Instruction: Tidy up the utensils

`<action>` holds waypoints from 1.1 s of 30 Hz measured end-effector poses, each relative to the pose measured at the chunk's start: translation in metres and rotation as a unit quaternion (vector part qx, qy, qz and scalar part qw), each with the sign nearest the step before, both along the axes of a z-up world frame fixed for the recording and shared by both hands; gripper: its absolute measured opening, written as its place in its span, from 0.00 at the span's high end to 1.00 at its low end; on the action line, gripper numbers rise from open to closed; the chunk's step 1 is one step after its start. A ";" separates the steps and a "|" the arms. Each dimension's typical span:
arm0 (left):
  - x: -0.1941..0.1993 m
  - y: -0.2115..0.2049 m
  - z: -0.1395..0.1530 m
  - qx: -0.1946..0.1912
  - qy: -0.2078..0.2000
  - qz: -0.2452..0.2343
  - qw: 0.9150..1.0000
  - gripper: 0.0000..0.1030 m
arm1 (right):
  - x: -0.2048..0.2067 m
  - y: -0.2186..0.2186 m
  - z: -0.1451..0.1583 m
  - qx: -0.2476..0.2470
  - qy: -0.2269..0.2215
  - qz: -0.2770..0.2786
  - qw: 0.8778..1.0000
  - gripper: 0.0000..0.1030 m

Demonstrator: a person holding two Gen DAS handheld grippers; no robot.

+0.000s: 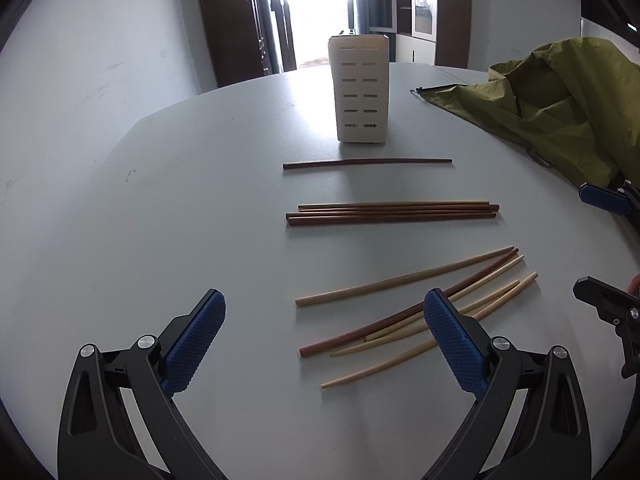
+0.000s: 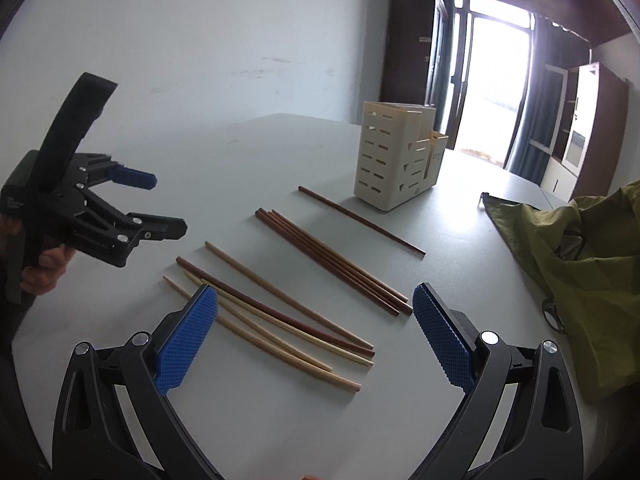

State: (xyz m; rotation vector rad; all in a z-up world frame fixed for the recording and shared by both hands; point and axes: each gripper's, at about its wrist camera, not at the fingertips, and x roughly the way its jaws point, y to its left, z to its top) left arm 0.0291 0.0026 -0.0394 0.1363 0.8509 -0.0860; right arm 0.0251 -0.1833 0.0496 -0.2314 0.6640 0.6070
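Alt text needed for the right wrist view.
Chopsticks lie in loose groups on a white table before the open right gripper, none yet in the cream holder behind them. The left gripper hovers open at left; a green bag sits right.

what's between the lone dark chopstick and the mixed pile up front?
A tidy bundle of dark chopsticks, lying apart from both the lone dark chopstick and the mixed pile; bare table either side. Both wrist views show it.

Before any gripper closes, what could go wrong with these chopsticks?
1. The loose fan of pale and dark wooden chopsticks overlaps, so the open right gripper may pinch several or scatter them.
2. The tall cream slotted holder looks light; a misaimed insertion might tip it.
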 end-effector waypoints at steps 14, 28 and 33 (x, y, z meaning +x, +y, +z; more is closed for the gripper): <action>0.016 -0.005 -0.044 0.000 0.062 -0.104 0.993 0.13 | 0.011 -0.005 -0.032 -0.019 0.092 0.077 0.993 0.20; 0.033 -0.105 -0.039 0.034 0.069 -0.395 0.915 0.24 | 0.043 -0.022 -0.057 -0.037 0.135 0.123 0.982 0.51; 0.035 -0.138 -0.047 0.033 0.072 -0.464 0.882 0.31 | 0.051 -0.024 -0.063 -0.039 0.133 0.129 0.982 0.50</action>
